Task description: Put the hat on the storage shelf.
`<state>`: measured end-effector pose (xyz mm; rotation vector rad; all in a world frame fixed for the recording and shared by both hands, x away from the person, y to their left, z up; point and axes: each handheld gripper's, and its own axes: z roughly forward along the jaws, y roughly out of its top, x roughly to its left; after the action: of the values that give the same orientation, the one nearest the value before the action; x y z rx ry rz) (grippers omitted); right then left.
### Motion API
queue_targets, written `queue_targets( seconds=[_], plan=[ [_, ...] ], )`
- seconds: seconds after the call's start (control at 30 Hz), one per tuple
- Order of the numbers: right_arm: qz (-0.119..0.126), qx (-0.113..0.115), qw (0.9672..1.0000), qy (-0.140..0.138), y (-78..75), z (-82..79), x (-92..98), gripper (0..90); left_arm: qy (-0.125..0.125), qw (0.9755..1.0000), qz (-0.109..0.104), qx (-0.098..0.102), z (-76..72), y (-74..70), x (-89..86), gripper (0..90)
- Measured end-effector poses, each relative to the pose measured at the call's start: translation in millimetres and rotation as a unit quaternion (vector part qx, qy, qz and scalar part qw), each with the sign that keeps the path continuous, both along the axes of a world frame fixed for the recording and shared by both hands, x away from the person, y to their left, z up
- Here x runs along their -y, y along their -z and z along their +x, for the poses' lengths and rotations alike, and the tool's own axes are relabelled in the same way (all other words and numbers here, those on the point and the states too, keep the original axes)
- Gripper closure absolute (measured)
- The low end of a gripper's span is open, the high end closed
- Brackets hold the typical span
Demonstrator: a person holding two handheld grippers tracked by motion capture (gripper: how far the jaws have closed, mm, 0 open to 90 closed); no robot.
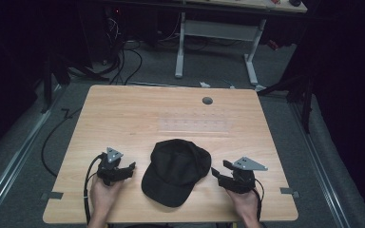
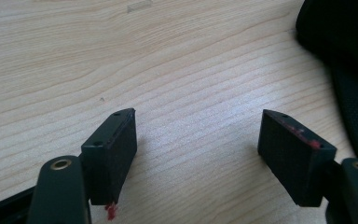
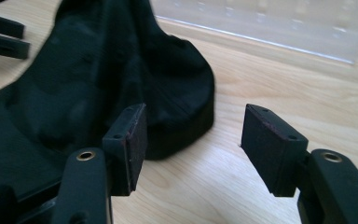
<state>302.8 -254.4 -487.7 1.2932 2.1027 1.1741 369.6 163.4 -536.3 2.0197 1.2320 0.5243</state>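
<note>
A black baseball cap (image 1: 176, 171) lies on the wooden table (image 1: 123, 118), near the front edge, its brim toward the person. My left gripper (image 1: 129, 169) rests just left of the cap, held by a hand, jaws open. In the left gripper view the left gripper (image 2: 198, 135) has bare wood between its pads, with the cap (image 2: 349, 51) at the right edge. My right gripper (image 1: 218, 171) sits just right of the cap, open. In the right gripper view the right gripper (image 3: 193, 135) stands beside the cap's crown (image 3: 98, 88), its left pad close to the fabric.
A clear plastic sheet (image 1: 195, 124) lies flat on the table behind the cap, seen too as the clear sheet (image 3: 270, 23). A grey grommet (image 1: 207, 100) sits near the far edge. Another desk's white legs (image 1: 252, 57) and cables (image 1: 123, 61) are on the floor beyond.
</note>
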Motion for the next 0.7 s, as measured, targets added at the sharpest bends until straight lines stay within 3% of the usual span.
queue_targets(
  seconds=[0.23,0.7],
  plan=[
    [0.007,0.011,0.9997,-0.021,-9.8,2.8,-12.2,41.6,0.000,1.0000,0.000,0.000,0.0,0.0,-0.1,28.4],
    [0.012,0.006,0.9986,-0.051,-19.7,16.7,-36.8,41.8,0.000,1.0000,0.000,0.000,0.0,0.0,0.0,28.2]
  ],
)
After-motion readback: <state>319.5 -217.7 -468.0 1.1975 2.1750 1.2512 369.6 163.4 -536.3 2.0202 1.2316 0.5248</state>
